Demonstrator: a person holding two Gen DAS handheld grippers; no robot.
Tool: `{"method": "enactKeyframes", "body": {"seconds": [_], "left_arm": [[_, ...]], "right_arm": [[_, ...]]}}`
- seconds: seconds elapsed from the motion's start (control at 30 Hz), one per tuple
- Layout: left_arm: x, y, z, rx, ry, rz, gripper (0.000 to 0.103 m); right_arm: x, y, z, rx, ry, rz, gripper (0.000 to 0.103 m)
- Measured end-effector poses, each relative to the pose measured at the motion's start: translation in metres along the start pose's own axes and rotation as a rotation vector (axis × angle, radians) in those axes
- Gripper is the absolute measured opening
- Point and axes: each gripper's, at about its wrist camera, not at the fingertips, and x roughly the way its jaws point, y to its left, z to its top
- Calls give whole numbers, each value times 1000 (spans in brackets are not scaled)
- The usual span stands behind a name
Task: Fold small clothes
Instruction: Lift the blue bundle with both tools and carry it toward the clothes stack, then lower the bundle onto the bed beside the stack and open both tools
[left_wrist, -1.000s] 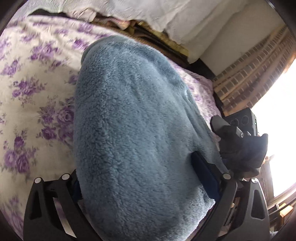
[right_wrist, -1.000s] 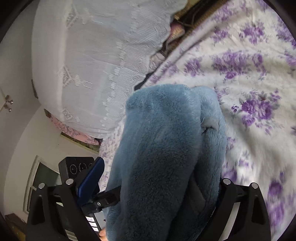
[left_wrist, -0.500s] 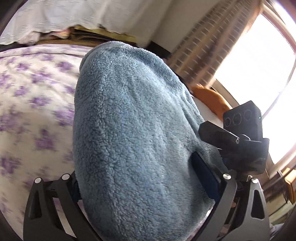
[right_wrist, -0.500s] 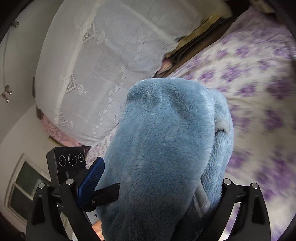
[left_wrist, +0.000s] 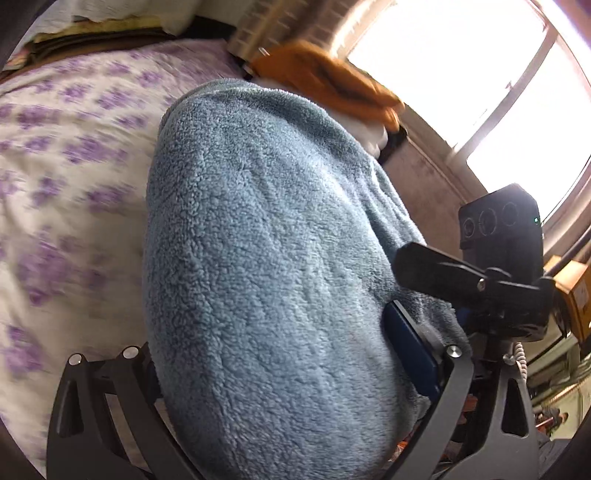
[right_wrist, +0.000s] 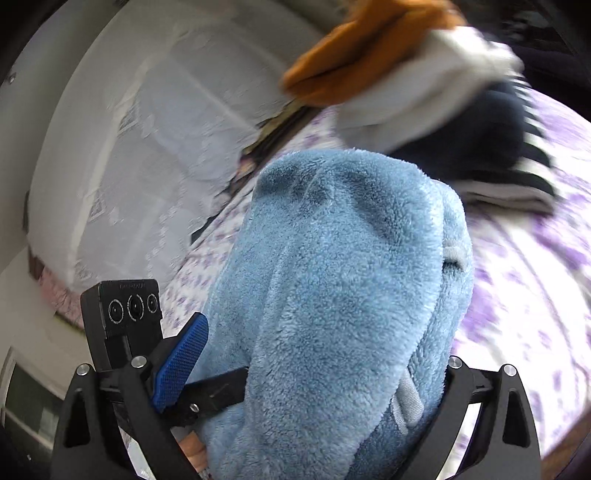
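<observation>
**Ana:** Both tongs grip the same bundle, don't they? What are they clamping?

**Ben:** Yes. In the left wrist view the left gripper (left_wrist: 295, 369) is clenched on the blue fleece garment (left_wrist: 266, 266); the fabric fills the whole gap between its fingers. The right gripper (right_wrist: 314, 369) is clenched on the same piece (right_wrist: 343, 295), seen from the other side.

**Ana:** Start with the big things. Where is all this?

**Ben:** Over the bed cover with purple flowers (left_wrist: 66, 155). The fleece hangs clear of it, bunched and thick, so I judge it already folded and held from two sides so that the layers do not slide apart while it is carried.

**Ana:** Carried where?

**Ben:** Probably to the pile of folded clothes (right_wrist: 424, 103) lying on the cover ahead of the right gripper: an orange piece on top, white under it, something dark and striped below. The blur makes the details hard to read. The same orange garment (left_wrist: 332, 85) shows beyond the fleece in the left view, near the window (left_wrist: 480, 74).

**Ana:** Why a grip from each side?

**Ben:** The fleece is bulky and soft. One pinch would let the far half sag and open. Two keep it flat enough to set down squarely.

**Ana:** Smaller things?

**Ben:** A grey loop or tab (right_wrist: 454, 254) sticks out of the fleece on its right edge. And each view catches the other tool's black camera block (left_wrist: 502, 229), close beside the cloth.
</observation>
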Motion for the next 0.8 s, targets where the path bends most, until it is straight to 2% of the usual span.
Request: {"method": "enactKeyframes", "body": {"seconds": [0.07,0.13,0.17,0.2,0.3,0.4,0.47,0.53,0.63,0.77,0.8], "left_arm": [[25,-12,-4,13,34,12,95],[48,-17,-9,28,71,67,99],[57,-16,-9,24,83,94,99],[62,-13,-10,-1,94,89,99],[60,-1,-8,-70,118,51,99],[46,6,-13,-116,98,64,99],[27,0,-15,-87,49,131,99],[12,-10,-16,-37,8,226,99],[-5,-34,-18,28,-46,399,99],[-12,-61,-23,121,-106,557,99],[-11,-66,-22,144,-117,596,99]], "right_arm": [[-7,-25,-7,56,-14,-28,97],[-3,-46,-13,85,-6,-50,97],[2,-56,-17,103,6,-61,97],[10,-67,-21,123,18,-65,96],[11,-62,-23,60,8,-74,97],[5,-54,-18,34,24,-81,98],[-13,-52,-17,28,-15,-82,99],[-36,-49,-14,25,-85,-124,100],[-62,-44,-13,4,-130,-250,100],[-80,-25,-28,-82,-120,-444,99],[-86,-23,-33,-101,-115,-469,99]]}}
